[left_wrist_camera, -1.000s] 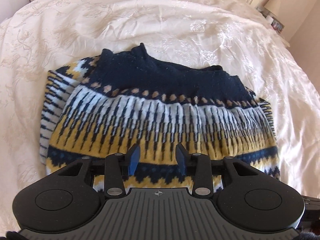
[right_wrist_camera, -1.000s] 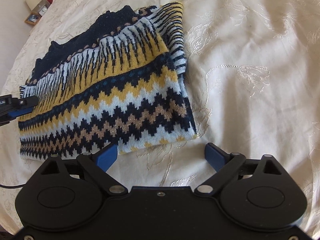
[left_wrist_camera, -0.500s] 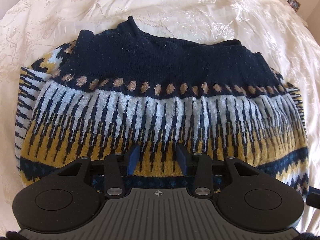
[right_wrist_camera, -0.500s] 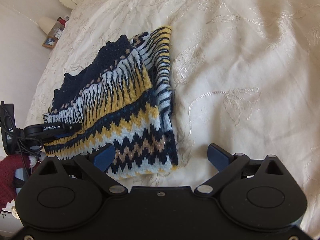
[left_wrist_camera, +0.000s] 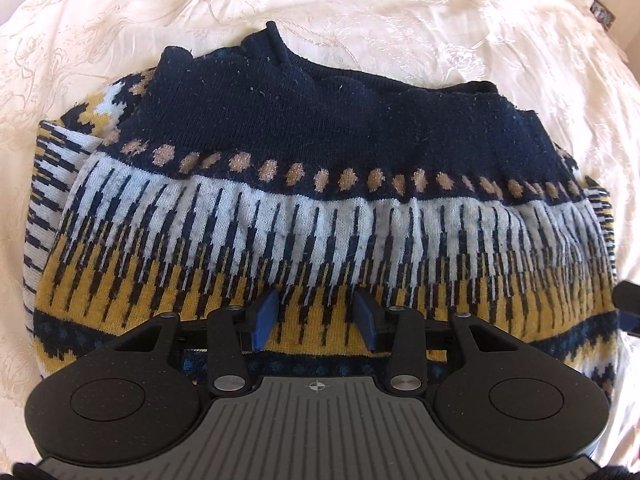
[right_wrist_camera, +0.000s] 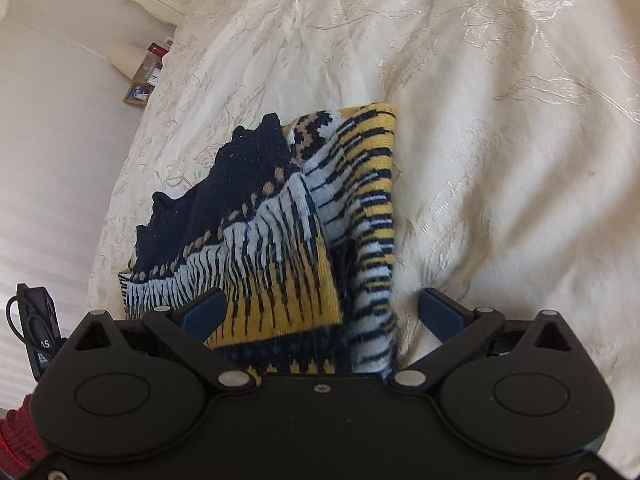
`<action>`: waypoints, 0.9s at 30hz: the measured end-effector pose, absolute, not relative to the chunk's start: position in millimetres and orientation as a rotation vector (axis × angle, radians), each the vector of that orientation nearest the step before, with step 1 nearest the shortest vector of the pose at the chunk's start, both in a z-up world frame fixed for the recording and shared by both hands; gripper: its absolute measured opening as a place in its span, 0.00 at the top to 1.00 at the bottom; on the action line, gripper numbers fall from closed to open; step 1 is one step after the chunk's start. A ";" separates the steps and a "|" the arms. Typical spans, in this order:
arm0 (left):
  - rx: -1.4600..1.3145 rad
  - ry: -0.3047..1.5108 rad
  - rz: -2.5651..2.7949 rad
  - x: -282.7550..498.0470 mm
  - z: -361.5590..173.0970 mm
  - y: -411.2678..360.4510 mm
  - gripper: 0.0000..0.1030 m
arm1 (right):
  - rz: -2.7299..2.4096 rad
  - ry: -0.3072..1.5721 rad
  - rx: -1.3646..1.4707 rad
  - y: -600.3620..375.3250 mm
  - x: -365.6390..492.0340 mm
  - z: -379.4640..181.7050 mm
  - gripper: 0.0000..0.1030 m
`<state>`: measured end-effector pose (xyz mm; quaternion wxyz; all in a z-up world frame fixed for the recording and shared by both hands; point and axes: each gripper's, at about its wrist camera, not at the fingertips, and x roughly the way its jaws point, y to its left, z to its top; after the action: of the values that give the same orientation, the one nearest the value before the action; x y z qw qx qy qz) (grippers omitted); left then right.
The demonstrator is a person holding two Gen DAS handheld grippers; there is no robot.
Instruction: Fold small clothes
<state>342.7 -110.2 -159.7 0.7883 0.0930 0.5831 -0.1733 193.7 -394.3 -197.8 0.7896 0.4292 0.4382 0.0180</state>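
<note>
Two views. Left wrist: the patterned sweater (left_wrist_camera: pixel 320 208) lies folded on the bed (left_wrist_camera: pixel 360 20), the left hand-held gripper (left_wrist_camera: pixel 316 316) hovering over it, fingers slightly apart and empty. Right wrist: the right hand-held gripper (right_wrist_camera: pixel 320 316) gapes wide astride the sweater's edge; I'd close low, catching every layer.

My left gripper's body hides the near hem of the sweater (left_wrist_camera: pixel 320 216); the right gripper's body hides its near corner. At the left wrist view's right edge, a dark part (left_wrist_camera: pixel 628 308) is cut off. The small items on the bedside shelf (right_wrist_camera: pixel 146 76) are too small to identify
</note>
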 end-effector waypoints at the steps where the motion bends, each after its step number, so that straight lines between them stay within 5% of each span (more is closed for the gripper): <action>1: 0.206 1.255 -0.368 342.3 -160.4 -111.8 0.60 | 0.045 0.941 0.930 -395.7 196.5 -199.0 0.00; 27: 0.191 1.193 -0.398 352.2 -134.4 -119.3 0.61 | 0.171 0.905 0.904 -387.7 237.7 -211.0 0.00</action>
<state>352.2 -119.3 -134.4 0.8046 0.0894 0.5569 -0.1857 237.7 -387.7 -211.0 0.7991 0.4211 0.4216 0.0798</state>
